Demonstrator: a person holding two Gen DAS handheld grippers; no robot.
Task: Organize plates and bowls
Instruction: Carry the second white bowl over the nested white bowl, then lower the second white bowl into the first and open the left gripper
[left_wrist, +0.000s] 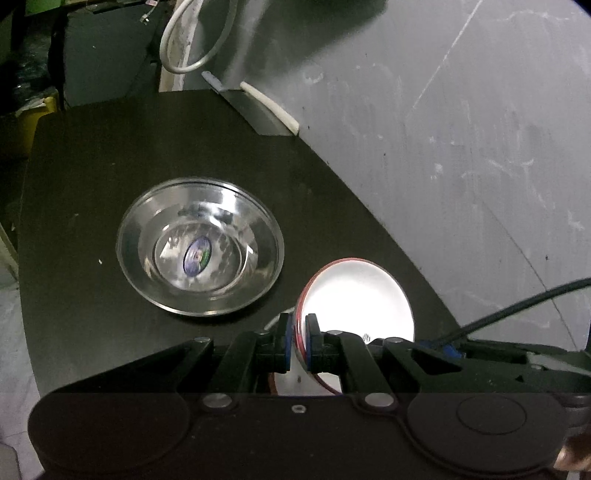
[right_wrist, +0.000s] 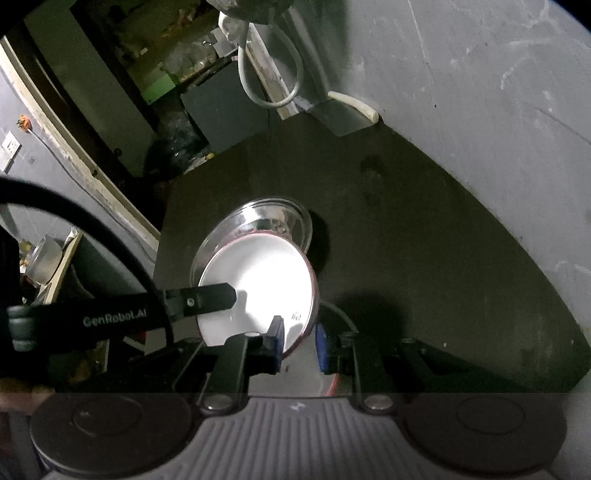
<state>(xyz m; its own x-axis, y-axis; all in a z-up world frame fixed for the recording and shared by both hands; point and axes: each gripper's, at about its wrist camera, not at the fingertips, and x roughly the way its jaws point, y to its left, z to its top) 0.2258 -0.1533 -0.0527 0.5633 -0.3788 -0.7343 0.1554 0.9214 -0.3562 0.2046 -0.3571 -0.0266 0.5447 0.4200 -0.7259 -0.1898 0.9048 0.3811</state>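
Glass and glazed ceramic share a dark tabletop (left_wrist: 92, 155) as a person works two handheld grippers to organize plates and bowls. A clear glass bowl (left_wrist: 201, 247) sits upright near the middle of the table, a small oval sticker showing through its base. Raised and tilted beside it is a white plate with a red rim (left_wrist: 362, 295), held by that rim in the left gripper (left_wrist: 297, 341) — its blue-padded fingers are nearly closed, pinching the thin edge between them.

From the right wrist view the same plate (right_wrist: 258, 284) hangs partly in front of the glass bowl (right_wrist: 273, 218), with the left gripper (right_wrist: 207, 297) reaching in from the side. The right gripper (right_wrist: 299, 345) straddles the plate's near rim with its fingers spread; one pad looks close to the surface, the other stands apart, and a firm grip cannot be confirmed. The edge hold likely keeps the plate's face free for setting down or stacking — a judgement only.

Open table lies to the right and rear, bounded by a grey wall (left_wrist: 461, 129) along the far edge. A white cable loop (left_wrist: 192, 40) hangs beyond the back corner, well apart from the dishes.
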